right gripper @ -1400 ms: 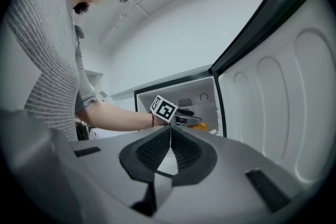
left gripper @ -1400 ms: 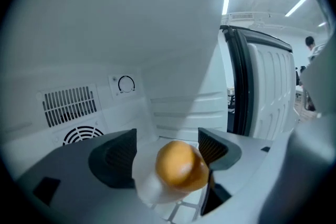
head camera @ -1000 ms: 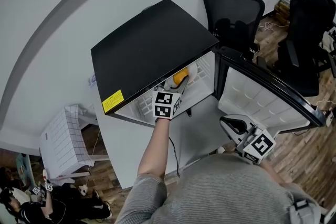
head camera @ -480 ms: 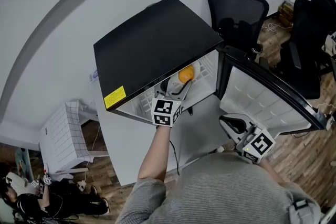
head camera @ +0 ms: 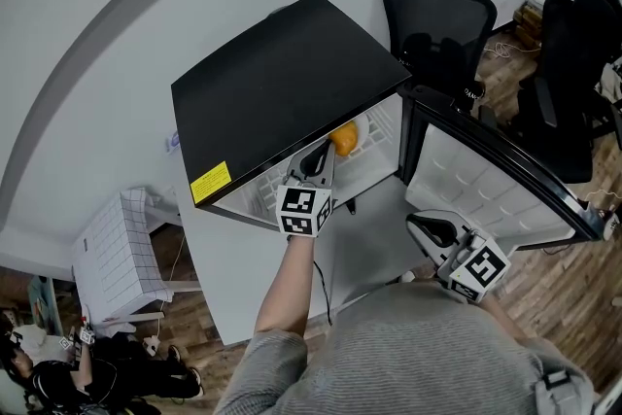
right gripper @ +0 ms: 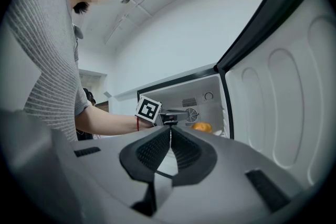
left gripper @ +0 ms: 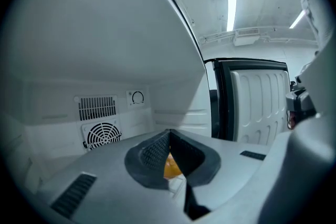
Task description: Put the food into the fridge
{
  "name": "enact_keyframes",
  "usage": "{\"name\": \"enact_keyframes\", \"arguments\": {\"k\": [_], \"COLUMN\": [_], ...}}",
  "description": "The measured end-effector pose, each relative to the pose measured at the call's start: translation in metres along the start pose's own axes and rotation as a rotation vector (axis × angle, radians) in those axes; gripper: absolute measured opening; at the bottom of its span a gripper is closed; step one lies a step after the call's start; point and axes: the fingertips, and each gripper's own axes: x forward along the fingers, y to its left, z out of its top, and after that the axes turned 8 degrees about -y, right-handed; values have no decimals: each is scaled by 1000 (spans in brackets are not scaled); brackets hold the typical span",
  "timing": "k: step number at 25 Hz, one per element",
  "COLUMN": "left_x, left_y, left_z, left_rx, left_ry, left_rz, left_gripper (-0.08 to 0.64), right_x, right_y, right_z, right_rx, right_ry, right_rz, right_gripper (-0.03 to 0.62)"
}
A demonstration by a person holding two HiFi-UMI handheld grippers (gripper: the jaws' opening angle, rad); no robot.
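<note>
A black mini fridge (head camera: 282, 83) stands on a white table with its door (head camera: 486, 175) swung open to the right. An orange piece of food (head camera: 343, 138) lies inside on the white shelf, also seen past the jaws in the left gripper view (left gripper: 172, 167) and deep in the fridge from the right (right gripper: 201, 126). My left gripper (head camera: 319, 154) sits at the fridge mouth just short of the food, shut with nothing between its jaws (left gripper: 169, 134). My right gripper (head camera: 428, 228) hangs low in front of the open door, shut and empty (right gripper: 170, 129).
Two black office chairs (head camera: 442, 15) stand behind the fridge at the right. A white gridded crate (head camera: 112, 258) sits on the floor at the left. The fridge's fan grille (left gripper: 102, 134) marks its back wall. Another person (head camera: 58, 384) is at the bottom left corner.
The left gripper's jaws, open around the orange food a second ago, have drawn back a little and shut empty. The food stays on the shelf. The right gripper has not moved.
</note>
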Motion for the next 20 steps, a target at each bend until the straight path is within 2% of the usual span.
{"name": "enact_keyframes", "arguments": {"k": [13,20], "left_x": [-7,-23], "left_y": [-6,-28], "left_z": [11,17], "left_rx": [-12,-24], "left_ry": [-41,-66], "left_rz": [-13,-42], "left_gripper": [11,11], "right_x": [1,2], "right_y": [3,5], "right_z": [2,2], "right_rx": [-3,-4], "right_ry": [-3,1], "right_rz": [12,21], "right_gripper": [14,14]}}
